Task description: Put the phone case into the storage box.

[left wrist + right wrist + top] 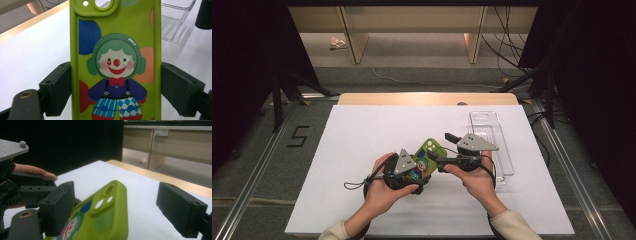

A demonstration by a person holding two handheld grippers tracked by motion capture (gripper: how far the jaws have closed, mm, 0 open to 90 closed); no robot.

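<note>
Left hand-held gripper [116, 92] clamping phone case [115, 50], clear tray [492, 145] empty

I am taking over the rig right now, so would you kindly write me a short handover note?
Left gripper: shut on the lime-green clown-print phone case, clamping its long edges, held above the white table.
Right gripper: open, jaws either side of the case's camera end, not yet gripping.
Clear plastic tray: at the table's right.
Done: case picked up.
Left: probably a handover to the right gripper, perhaps then the tray.

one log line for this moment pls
left gripper: shut on phone case | right gripper: open around case's camera end | clear tray: empty, right of hands
</note>
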